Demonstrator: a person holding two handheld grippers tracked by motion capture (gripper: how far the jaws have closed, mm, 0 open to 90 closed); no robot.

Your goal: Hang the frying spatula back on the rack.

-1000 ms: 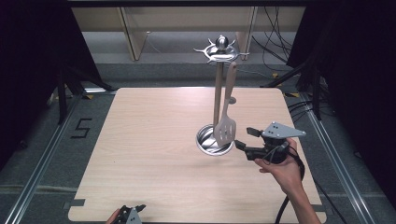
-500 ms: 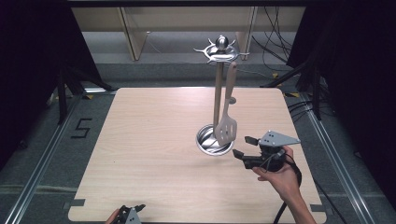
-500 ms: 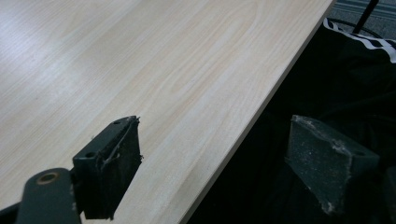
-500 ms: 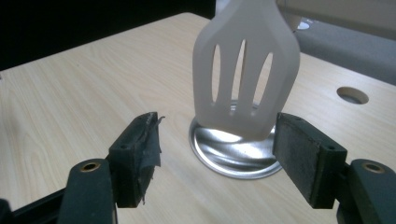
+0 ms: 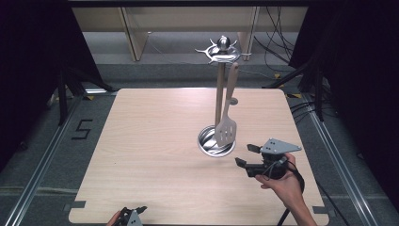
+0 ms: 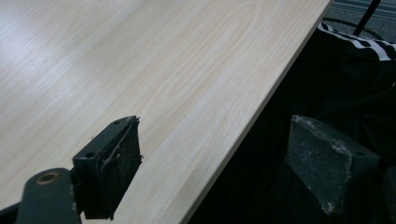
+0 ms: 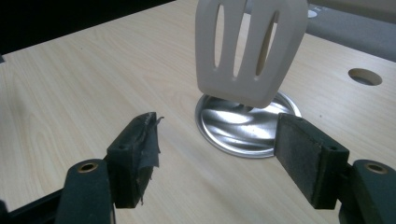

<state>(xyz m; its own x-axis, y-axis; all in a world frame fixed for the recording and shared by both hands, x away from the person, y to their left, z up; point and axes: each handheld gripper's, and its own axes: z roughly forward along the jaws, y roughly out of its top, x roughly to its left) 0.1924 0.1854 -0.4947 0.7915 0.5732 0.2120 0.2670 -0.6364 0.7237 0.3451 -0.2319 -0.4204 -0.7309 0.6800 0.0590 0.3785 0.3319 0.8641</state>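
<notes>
A metal utensil stand (image 5: 219,89) rises from a round steel base (image 5: 209,142) right of the table's middle. A pale slotted spatula (image 5: 226,128) hangs from its top hooks, its blade just above the base. My right gripper (image 5: 246,156) is held open just right of the base and in front of it, its jaws pointing left with nothing between them. In the right gripper view the spatula (image 7: 252,46) hangs beyond my right gripper (image 7: 217,151), over the base (image 7: 243,128). My left gripper (image 5: 131,215) sits at the table's front edge; in the left gripper view my left gripper (image 6: 224,163) is open and empty.
The light wooden table (image 5: 150,136) has a small round hole (image 5: 234,100) behind the stand. Metal rails (image 5: 42,165) run along both sides. Cables (image 5: 282,52) lie on the floor at the back right. The table's front edge (image 6: 243,126) runs between the left gripper's jaws.
My right gripper has drawn back from the stand toward the front of the table, open the whole time. The spatula stays hanging. The left gripper has not moved.
</notes>
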